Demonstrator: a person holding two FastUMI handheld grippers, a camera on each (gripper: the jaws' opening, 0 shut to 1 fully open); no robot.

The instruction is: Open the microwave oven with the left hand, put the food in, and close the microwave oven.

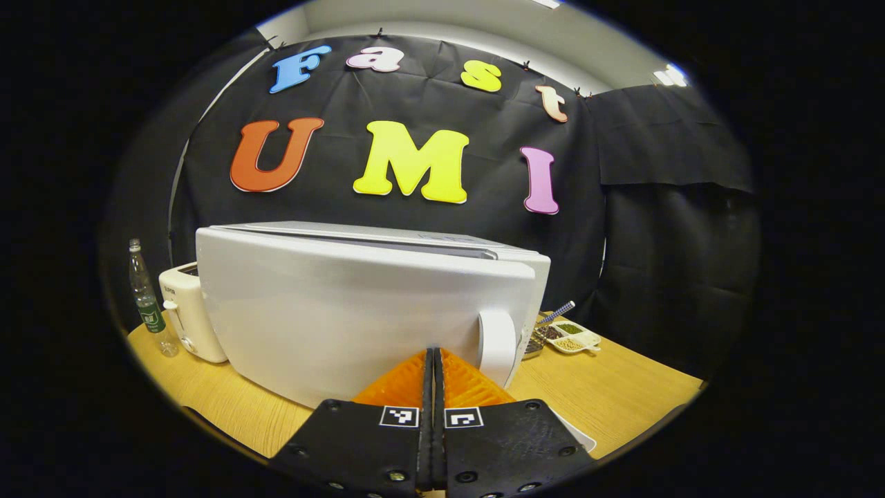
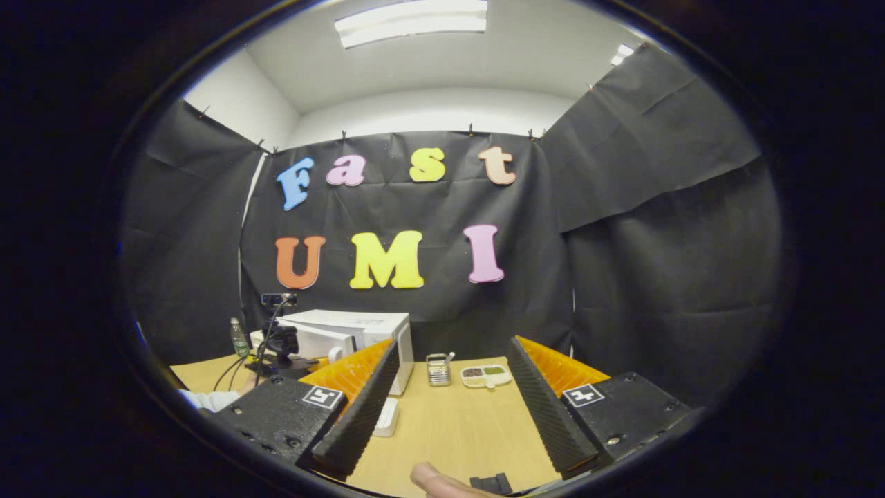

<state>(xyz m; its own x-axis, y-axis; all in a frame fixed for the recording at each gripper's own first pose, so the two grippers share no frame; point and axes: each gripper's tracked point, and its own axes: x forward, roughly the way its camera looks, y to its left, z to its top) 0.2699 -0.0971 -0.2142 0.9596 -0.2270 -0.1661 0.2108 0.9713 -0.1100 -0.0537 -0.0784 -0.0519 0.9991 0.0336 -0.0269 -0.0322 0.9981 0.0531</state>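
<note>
- My left claw (image 1: 433, 387) is clenched, its two orange fingers pressed flat together with nothing between them. It sits close against the front of the microwave oven (image 1: 359, 311).
- In the left gripper view the white door (image 1: 332, 318) looks swung out a little on its left hinge: its top edge stands apart from the cabinet behind it. I judge it partly open, not wide.
- The curved white handle (image 1: 498, 346) is on the door's right edge, just right of my left claw's tips. I cannot tell whether the claw touches the door.
- My right claw (image 2: 449, 387) is released, jaws spread wide and empty, held well back from the oven over the near part of the bench (image 2: 456, 429).
- In the right gripper view the microwave oven (image 2: 352, 335) stands at the far left of the bench. A divided dish of food (image 2: 486, 375) lies to its right, beside a small metal basket (image 2: 438, 369).
- A toaster (image 1: 183, 311) and a bottle (image 1: 146, 301) stand left of the oven, clear of the work.
- Step in hand, as I judge it: opening the door with the left claw. The food is not yet taken up.
- Next move calls for swinging the door fully wide by its right edge or handle. The right claw must then go far and forward to the dish and close on its rim.
</note>
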